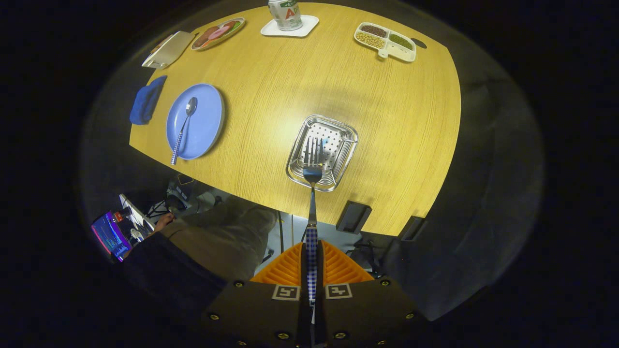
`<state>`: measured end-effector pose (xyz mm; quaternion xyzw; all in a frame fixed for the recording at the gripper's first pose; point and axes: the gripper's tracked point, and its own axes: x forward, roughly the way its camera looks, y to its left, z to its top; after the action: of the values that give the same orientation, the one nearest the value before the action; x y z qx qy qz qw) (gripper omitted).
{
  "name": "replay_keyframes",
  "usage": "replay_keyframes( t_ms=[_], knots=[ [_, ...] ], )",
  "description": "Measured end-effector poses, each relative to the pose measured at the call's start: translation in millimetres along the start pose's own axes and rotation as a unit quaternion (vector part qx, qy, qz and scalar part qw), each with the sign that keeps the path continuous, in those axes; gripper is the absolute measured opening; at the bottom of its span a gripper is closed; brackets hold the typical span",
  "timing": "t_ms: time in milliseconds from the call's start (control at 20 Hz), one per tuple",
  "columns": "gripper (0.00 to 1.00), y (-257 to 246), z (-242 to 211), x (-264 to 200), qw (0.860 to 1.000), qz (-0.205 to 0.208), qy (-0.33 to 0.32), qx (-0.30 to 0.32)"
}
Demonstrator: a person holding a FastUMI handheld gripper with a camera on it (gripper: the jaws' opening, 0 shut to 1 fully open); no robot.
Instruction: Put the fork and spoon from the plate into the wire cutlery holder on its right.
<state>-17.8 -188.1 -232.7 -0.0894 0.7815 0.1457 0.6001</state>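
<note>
My gripper (311,263) is shut on the checked handle of a fork (312,193), held high over the wooden table (338,92). The fork points away from me, its tines hanging above the square perforated metal cutlery holder (344,139) that stands just beyond the fingers. Far off to the left of the holder lies a blue plate (205,121) with a spoon (184,128) on it; the spoon has the same checked handle, which sticks out past the plate's near rim.
A folded blue cloth (146,100) lies left of the plate. At the table's far side are a can on a white coaster (289,19), a divided snack tray (386,41), a food plate (217,33) and a board (167,49). A person's leg (217,237) is below the near edge.
</note>
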Motion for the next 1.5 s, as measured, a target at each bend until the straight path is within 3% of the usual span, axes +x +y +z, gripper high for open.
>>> replay_keyframes(
  t_ms=[800,1200,1500],
  knots=[
    [0.05,-17,51,48,0.995,-0.002,0.098,0.025],
    [0.04,-19,64,57,0.994,-0.012,0.106,0.026],
    [0.10,-17,62,57,0.994,-0.017,0.103,0.027]
  ],
)
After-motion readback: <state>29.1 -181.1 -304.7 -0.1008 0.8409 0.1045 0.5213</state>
